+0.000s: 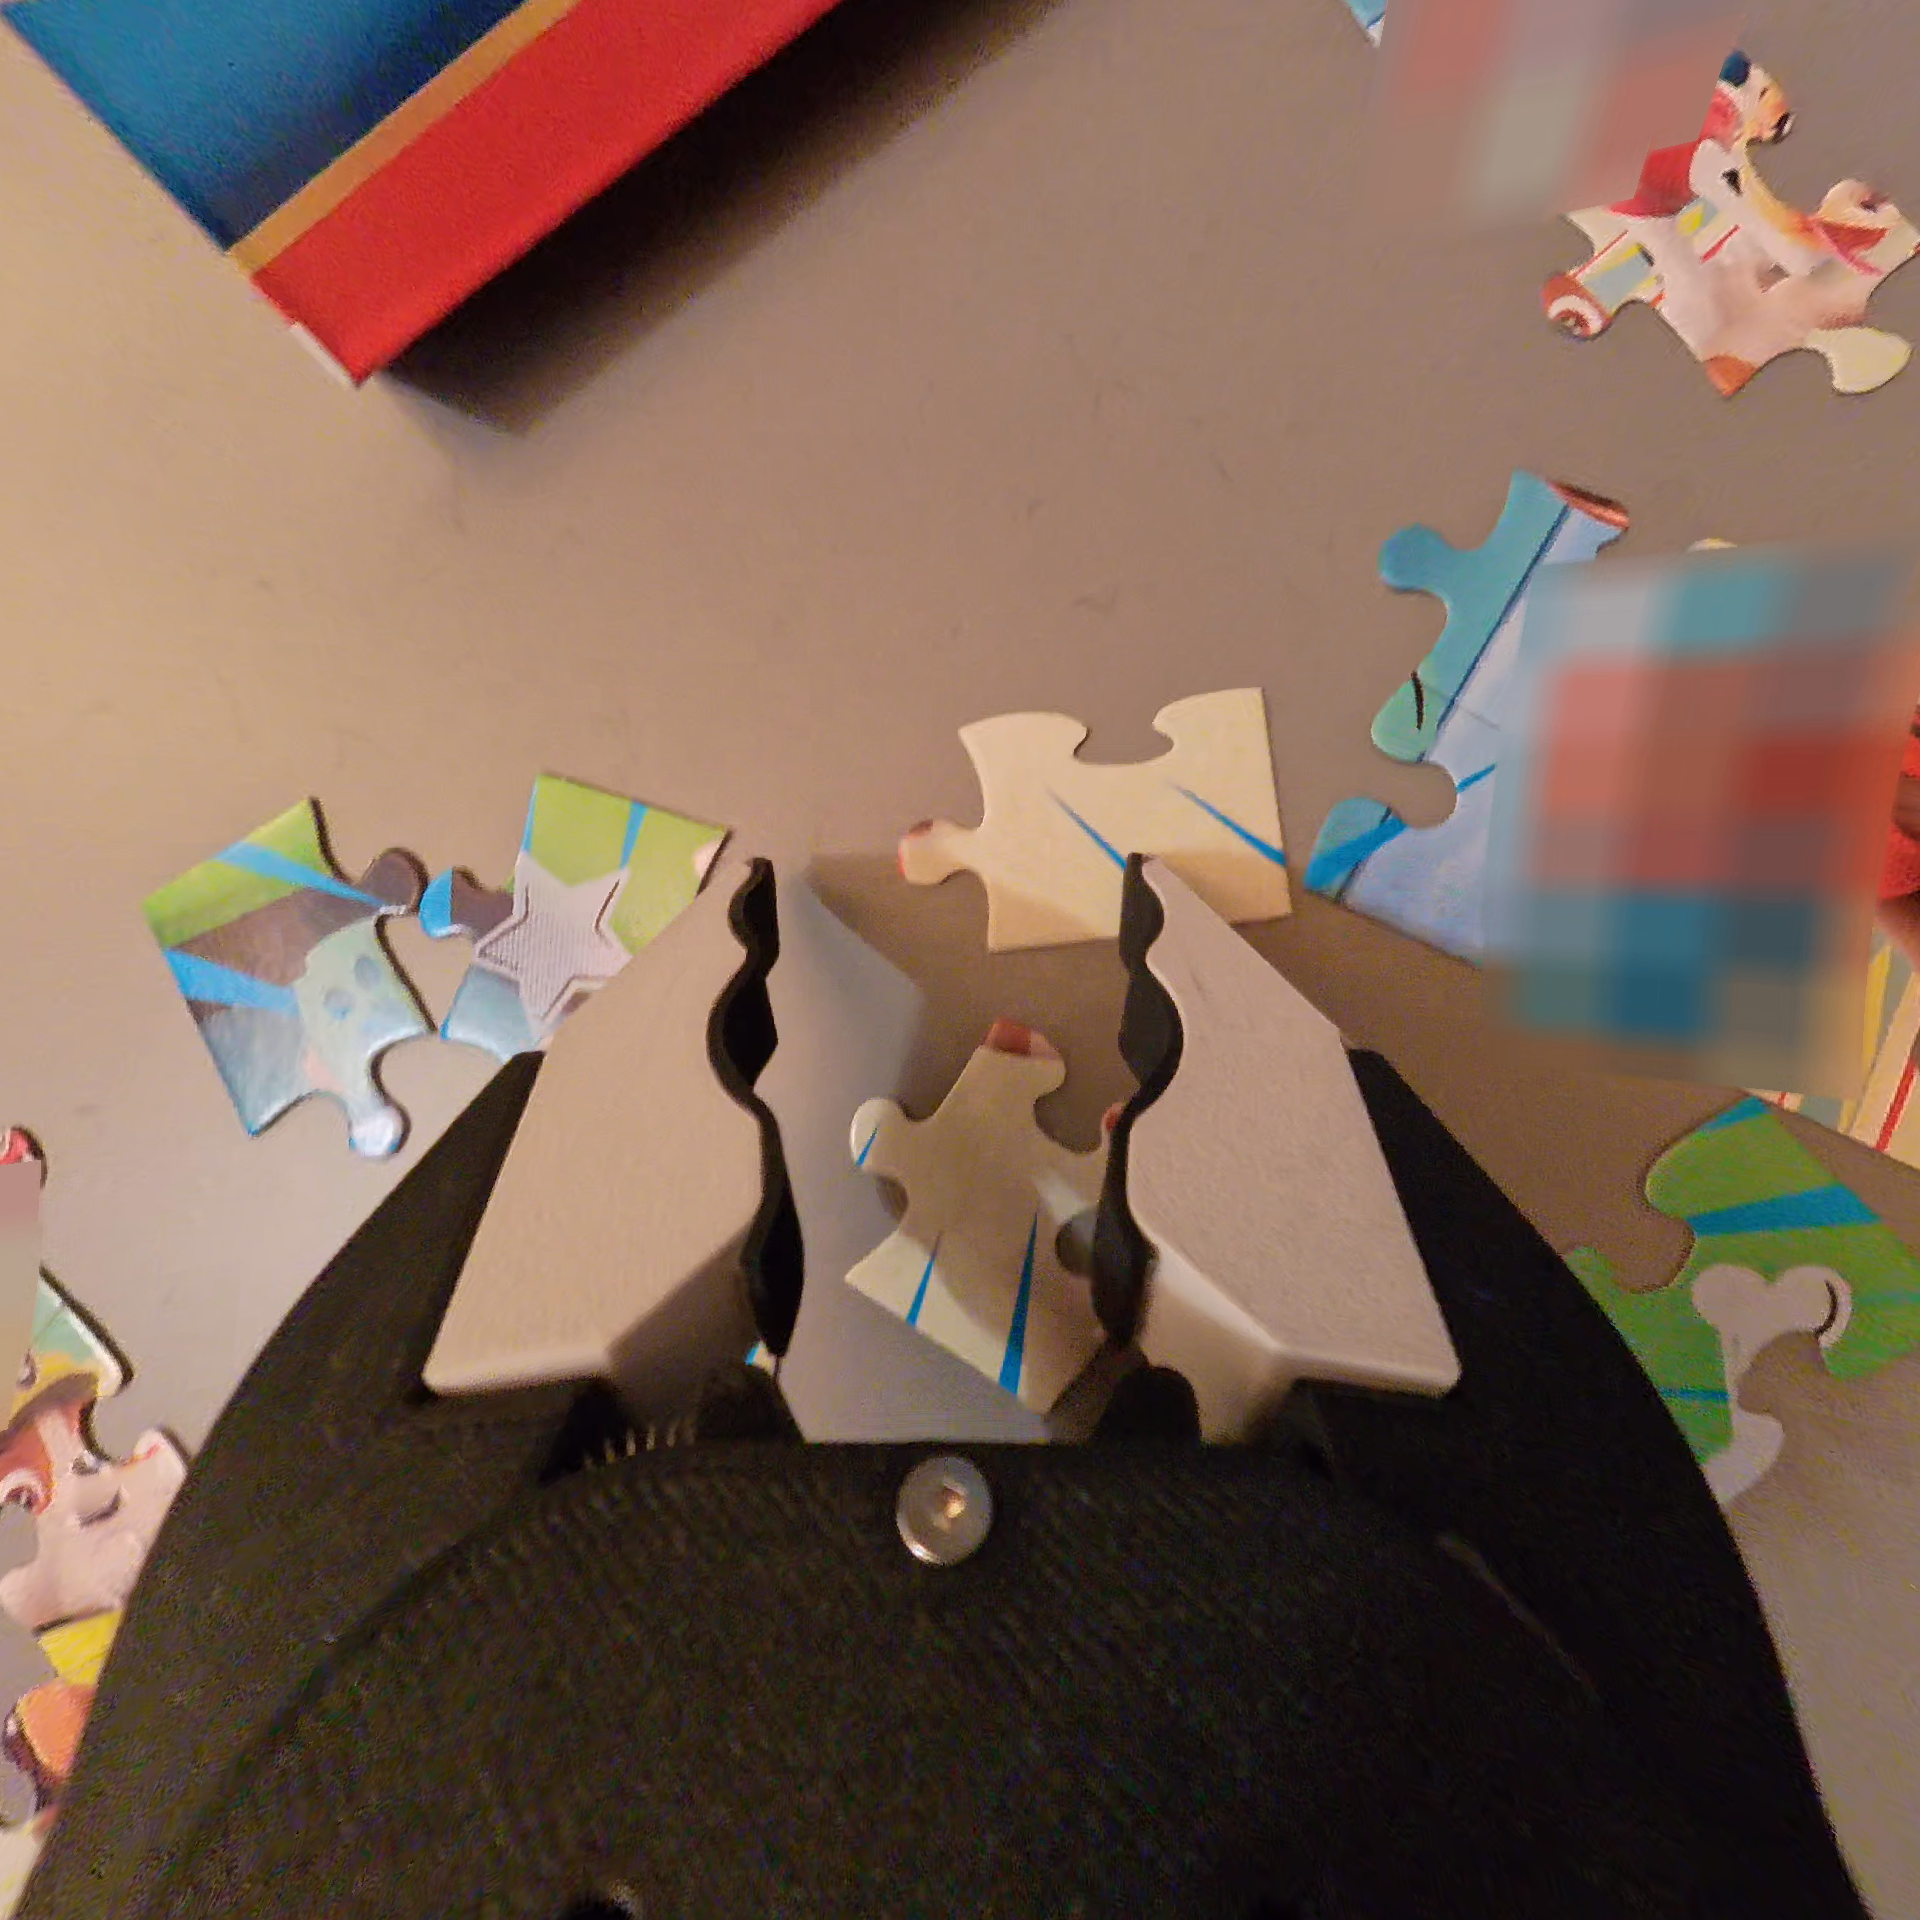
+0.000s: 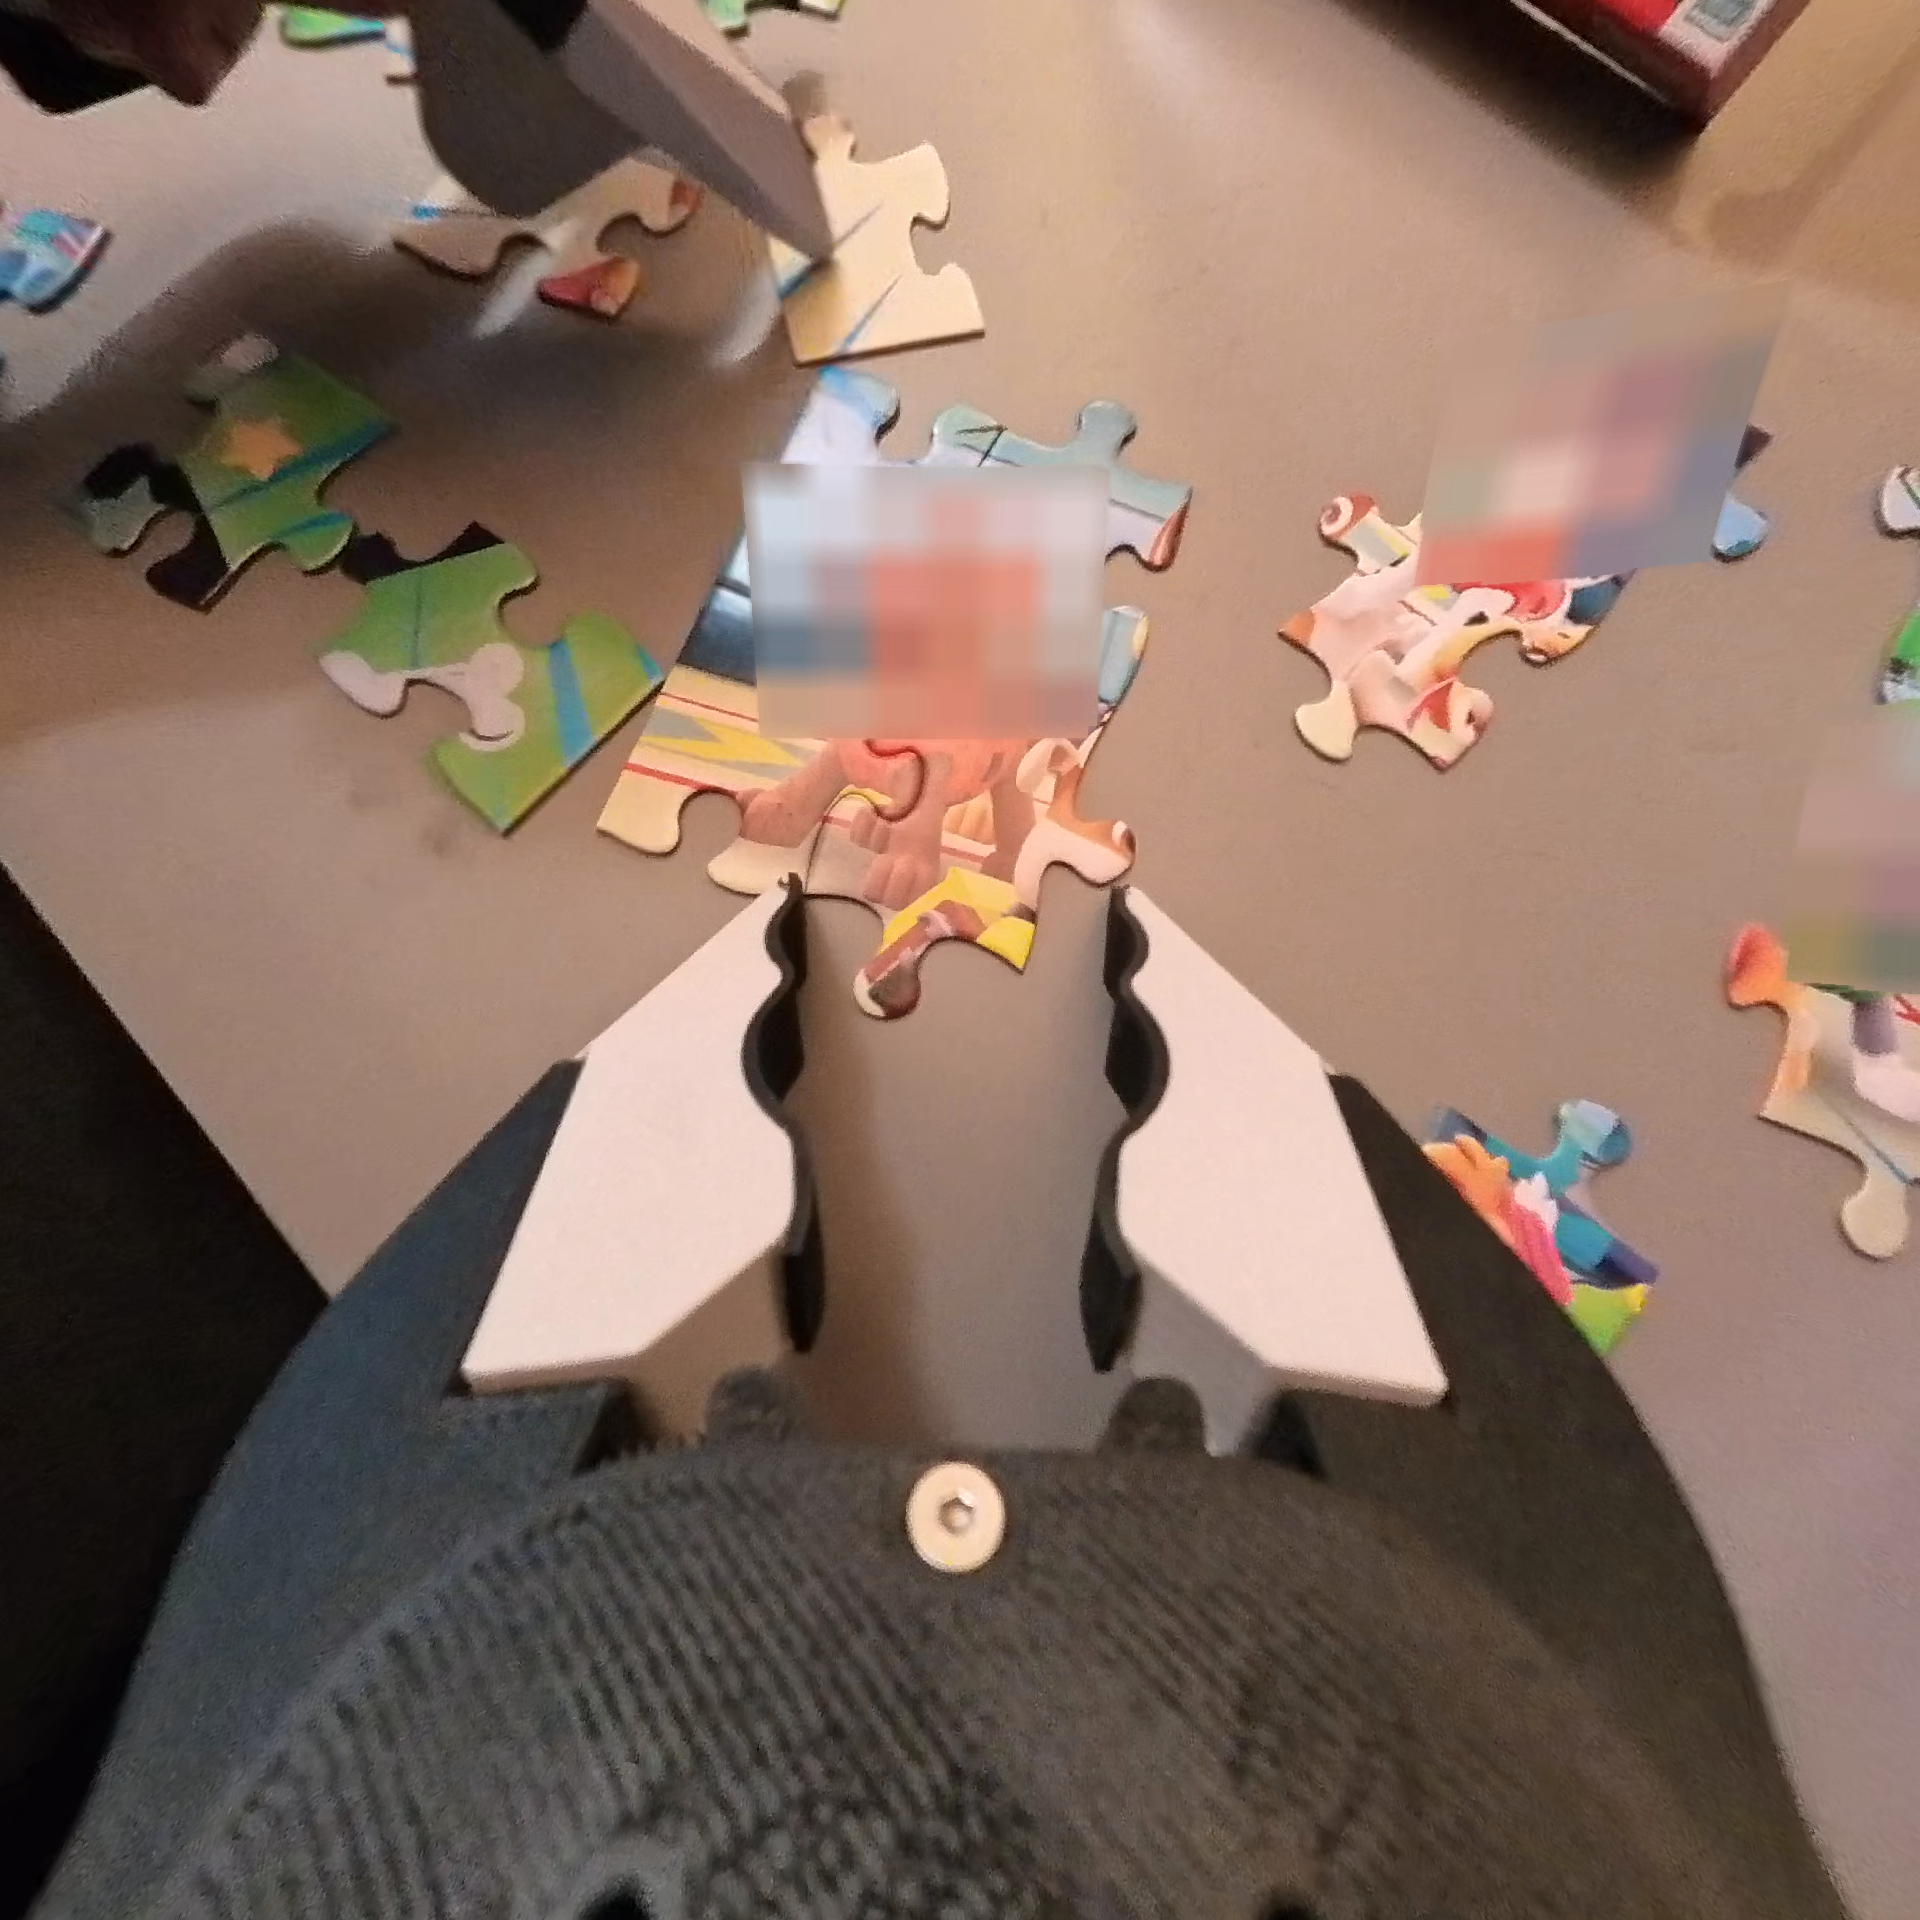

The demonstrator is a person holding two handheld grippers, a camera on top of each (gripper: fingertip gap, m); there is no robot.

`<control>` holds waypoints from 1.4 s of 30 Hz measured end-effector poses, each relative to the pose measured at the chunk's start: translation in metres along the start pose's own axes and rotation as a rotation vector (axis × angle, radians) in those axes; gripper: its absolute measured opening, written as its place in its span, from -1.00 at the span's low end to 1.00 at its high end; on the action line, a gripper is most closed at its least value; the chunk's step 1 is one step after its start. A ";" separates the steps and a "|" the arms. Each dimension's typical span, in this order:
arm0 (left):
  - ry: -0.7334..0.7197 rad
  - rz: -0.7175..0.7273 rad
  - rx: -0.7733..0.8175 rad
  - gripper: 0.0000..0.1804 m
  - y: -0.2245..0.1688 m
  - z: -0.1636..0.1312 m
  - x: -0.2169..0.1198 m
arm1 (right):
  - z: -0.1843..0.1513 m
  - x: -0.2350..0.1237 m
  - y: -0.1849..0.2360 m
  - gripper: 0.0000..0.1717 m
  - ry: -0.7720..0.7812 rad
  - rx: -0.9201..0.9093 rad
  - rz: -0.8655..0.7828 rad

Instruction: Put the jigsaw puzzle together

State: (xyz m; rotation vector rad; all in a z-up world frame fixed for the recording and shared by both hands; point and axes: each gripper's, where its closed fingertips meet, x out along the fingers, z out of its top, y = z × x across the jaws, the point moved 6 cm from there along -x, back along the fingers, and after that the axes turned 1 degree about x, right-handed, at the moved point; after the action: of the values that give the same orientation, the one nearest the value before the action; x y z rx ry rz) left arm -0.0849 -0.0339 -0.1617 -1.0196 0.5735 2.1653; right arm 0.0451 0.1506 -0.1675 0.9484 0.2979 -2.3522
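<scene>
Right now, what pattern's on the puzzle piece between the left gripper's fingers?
Cream puzzle piece with thin blue streaks and a reddish tab tip; left wrist view.

Puzzle pieces (image 1: 1117, 821) scattered on table (image 1: 727, 582); box (image 1: 416, 156) behind, left; one piece (image 1: 966, 1195) between left gripper's fingers (image 1: 623, 1143)

Two grippers, the left gripper (image 1: 951, 873) and the right gripper (image 2: 956, 894), are counted. One red and blue box (image 1: 416, 177) is seen beyond the left gripper. Two cream puzzle pieces are counted there: one piece (image 1: 977, 1205) between its fingers, another piece (image 1: 1132, 821) just ahead.
</scene>
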 end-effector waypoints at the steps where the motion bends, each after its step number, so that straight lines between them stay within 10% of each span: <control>1: 0.007 0.007 -0.009 -0.26 0.002 -0.004 -0.003 | 0.001 0.002 0.001 -0.34 -0.003 0.006 -0.007; 19: 0.069 0.127 -0.039 -0.33 0.037 -0.039 -0.046 | 0.044 0.034 0.007 -0.29 0.004 -0.081 -0.115; 42: -0.240 0.119 -0.265 -0.46 0.123 -0.041 -0.072 | 0.059 0.055 0.002 -0.04 0.194 -0.362 0.308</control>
State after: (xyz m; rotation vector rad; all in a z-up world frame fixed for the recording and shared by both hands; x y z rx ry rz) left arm -0.1198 -0.1706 -0.1160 -0.8579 0.2445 2.4724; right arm -0.0189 0.1014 -0.1629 0.9653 0.5869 -1.8514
